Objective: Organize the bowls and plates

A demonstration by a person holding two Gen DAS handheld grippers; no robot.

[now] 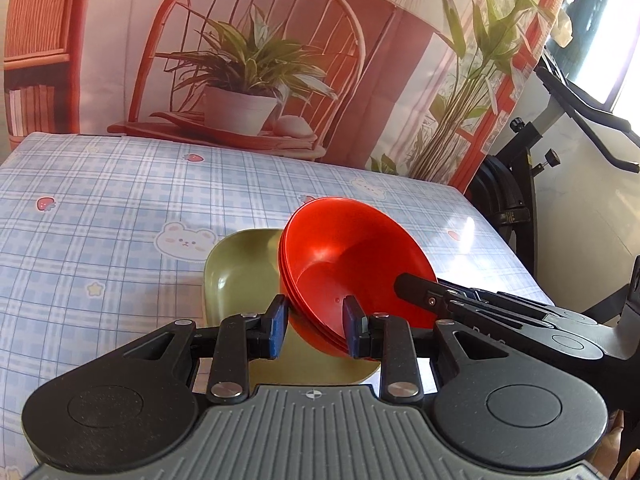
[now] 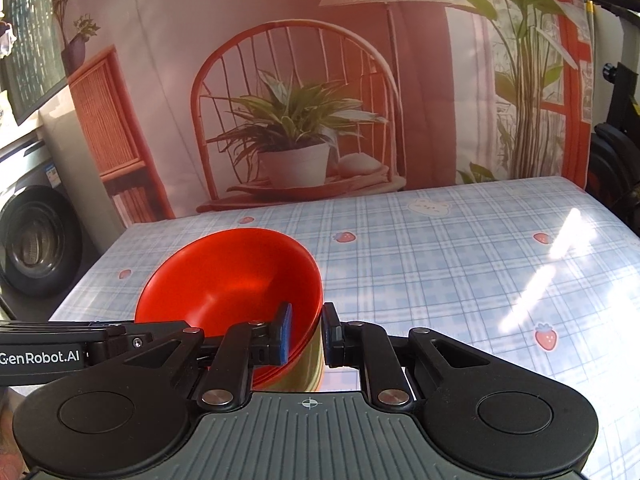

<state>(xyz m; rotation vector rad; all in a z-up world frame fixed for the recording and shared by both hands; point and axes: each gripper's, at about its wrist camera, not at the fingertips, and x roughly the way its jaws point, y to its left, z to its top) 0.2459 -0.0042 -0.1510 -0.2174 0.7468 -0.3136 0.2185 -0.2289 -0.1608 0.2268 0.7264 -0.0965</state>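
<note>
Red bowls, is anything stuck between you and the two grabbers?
No, nothing visible is in the way. The left gripper and the right gripper each straddle the rim of the red bowls, one finger inside, one outside. The stack sits tilted over the green plate.

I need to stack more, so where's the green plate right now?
The green plate lies on the checked tablecloth, low in the left wrist view, directly under the tilted stack of red bowls that both hand-held grippers grip.
</note>
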